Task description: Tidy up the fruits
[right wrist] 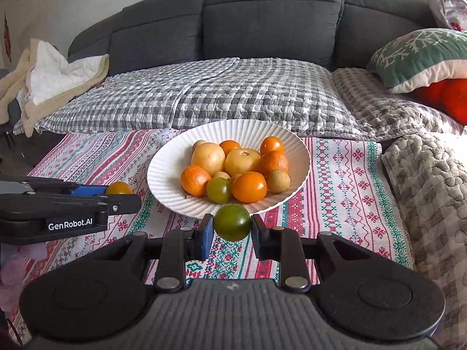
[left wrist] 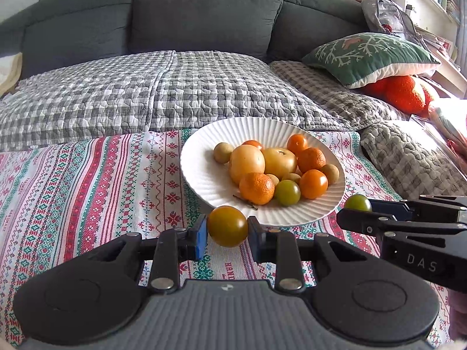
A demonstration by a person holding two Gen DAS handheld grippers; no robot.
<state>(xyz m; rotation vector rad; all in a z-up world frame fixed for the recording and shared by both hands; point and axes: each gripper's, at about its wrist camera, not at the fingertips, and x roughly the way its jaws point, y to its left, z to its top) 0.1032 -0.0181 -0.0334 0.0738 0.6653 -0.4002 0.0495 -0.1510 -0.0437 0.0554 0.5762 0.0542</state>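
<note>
Green-orange tomato (left wrist: 227,226) sits pinched in our left tool (left wrist: 227,229), level before the near rim of the white plate (left wrist: 204,180); our right tool (right wrist: 232,227) grips a greener tomato (right wrist: 232,226) alongside, both above the patterned cloth (left wrist: 87,180).

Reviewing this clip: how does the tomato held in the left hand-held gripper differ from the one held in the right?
The left hand-held gripper holds an amber tomato, orange-yellow with a brownish-green tinge; the right hand-held gripper holds a green tomato with only a yellowish patch. The amber tomato sits left of the white plate, the green tomato at its front right. Both are small, round, pinched between blue pads, and near the plate's front rim.
</note>
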